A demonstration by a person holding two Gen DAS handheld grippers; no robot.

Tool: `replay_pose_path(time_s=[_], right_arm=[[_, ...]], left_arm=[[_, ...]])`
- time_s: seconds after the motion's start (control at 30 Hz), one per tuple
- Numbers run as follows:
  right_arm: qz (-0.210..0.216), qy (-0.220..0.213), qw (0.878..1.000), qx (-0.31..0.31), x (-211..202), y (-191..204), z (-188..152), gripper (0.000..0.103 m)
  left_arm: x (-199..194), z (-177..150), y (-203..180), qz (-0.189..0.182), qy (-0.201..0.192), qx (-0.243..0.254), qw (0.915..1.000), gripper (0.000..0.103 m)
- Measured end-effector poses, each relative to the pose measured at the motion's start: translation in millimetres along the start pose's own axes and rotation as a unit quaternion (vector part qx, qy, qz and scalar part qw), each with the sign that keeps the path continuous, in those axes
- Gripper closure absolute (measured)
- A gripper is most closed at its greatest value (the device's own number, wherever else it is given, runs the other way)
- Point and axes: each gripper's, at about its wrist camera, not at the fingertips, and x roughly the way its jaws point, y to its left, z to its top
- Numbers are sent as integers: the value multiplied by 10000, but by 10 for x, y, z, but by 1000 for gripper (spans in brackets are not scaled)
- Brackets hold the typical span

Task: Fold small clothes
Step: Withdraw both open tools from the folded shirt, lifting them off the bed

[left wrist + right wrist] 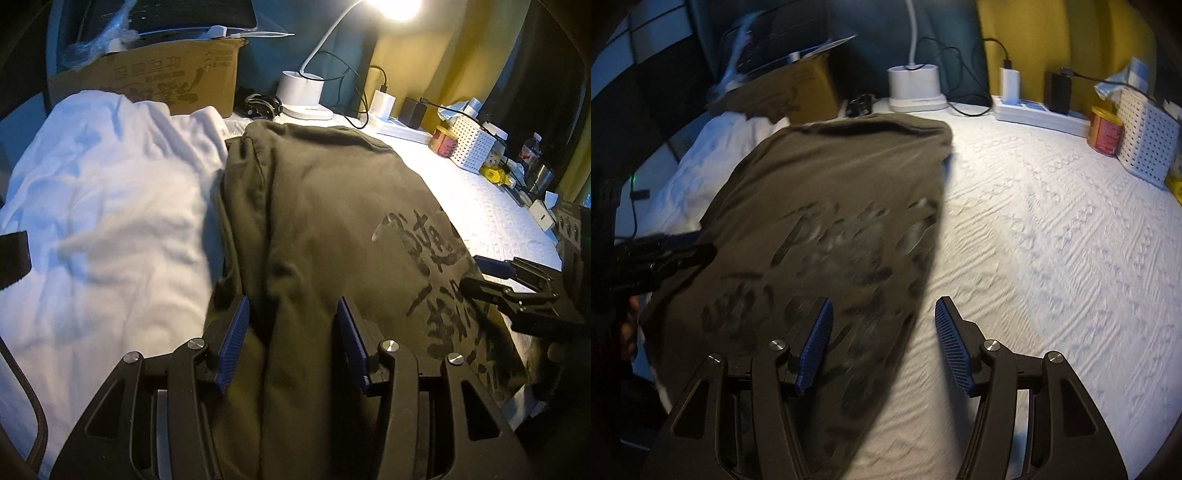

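Observation:
A dark olive T-shirt [332,221] with black print lies spread on the white textured table cover [1052,221]. My left gripper [293,345] is open low over the shirt's near left part. A ridge of the cloth runs between its blue pads, which do not press on it. My right gripper [884,343] is open at the shirt's [831,184] near right edge, with one pad over the cloth and the other over the cover. Each gripper shows in the other's view: the right gripper [480,275] and the left gripper [698,245]. A crumpled white garment [103,203] lies to the left of the shirt.
At the back stand a cardboard box [166,81] and a lit desk lamp's white base [301,90]. Further right are a power strip [1034,112] with chargers, a red-and-yellow can [1104,131] and a white perforated basket [1145,144]. Cables trail along the back wall.

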Motion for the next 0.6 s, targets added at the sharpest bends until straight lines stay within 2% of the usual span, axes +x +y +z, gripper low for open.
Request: replay_pose_path(time_s=[0.2, 0.3, 0.47, 0.6], right_arm=[[62, -26, 10000, 14, -110, 56, -153, 42], [161, -27, 9998, 64, -174, 59, -229, 42], [257, -77, 9996, 33, -300, 77, -359, 42], [251, -180, 9995, 102, -413, 46, -450, 42]], left_arm=[[-216, -112, -105, 61, -298, 35, 9995, 54], [-315, -142, -192, -27, -441, 141, 9989, 54], [-350, -172, -392, 83, -474, 357, 9982, 54], [-323, -183, -578, -81, -339, 485, 9982, 54]])
